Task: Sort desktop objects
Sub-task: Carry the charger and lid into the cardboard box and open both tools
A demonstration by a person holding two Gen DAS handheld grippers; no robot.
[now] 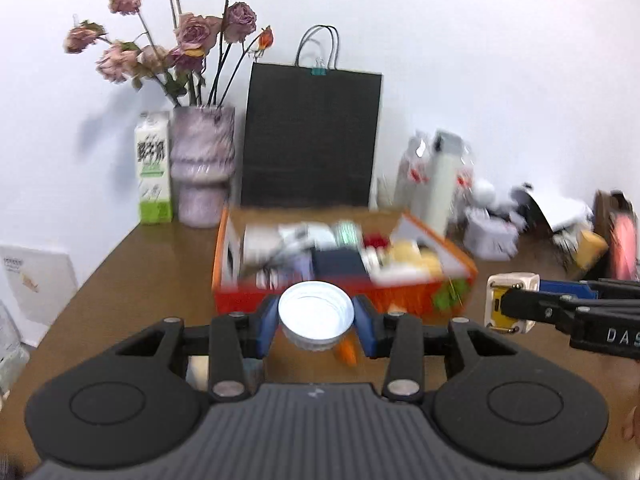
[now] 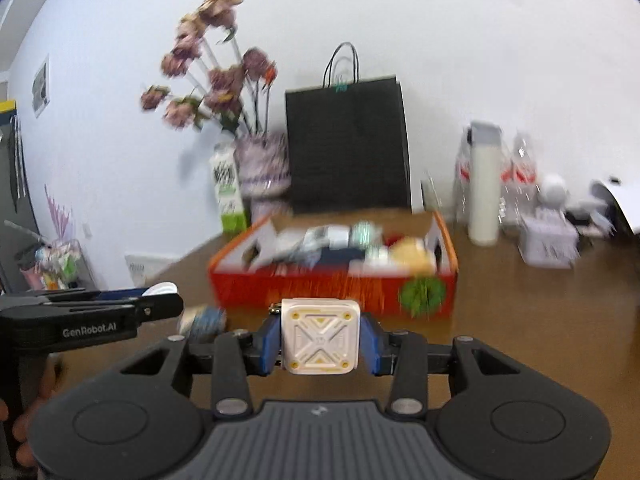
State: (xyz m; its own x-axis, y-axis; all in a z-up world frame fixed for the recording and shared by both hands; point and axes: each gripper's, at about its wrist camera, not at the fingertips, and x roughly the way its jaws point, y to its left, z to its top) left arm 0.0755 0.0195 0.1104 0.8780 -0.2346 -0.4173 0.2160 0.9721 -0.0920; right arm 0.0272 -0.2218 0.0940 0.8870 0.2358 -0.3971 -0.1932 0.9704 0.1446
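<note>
My left gripper is shut on a white round cap, its hollow side facing the camera, held above the brown table. My right gripper is shut on a cream and yellow cube-shaped charger. In the left wrist view that charger shows at the right, held by the right gripper. Ahead of both stands an orange cardboard box filled with several mixed items; from the right wrist view the same orange box lies just beyond the charger. The left gripper enters that view from the left.
A black paper bag stands behind the box, with a vase of dried roses and a green-and-white carton to its left. White bottles and packets crowd the right back. A small item lies on the table left of the box.
</note>
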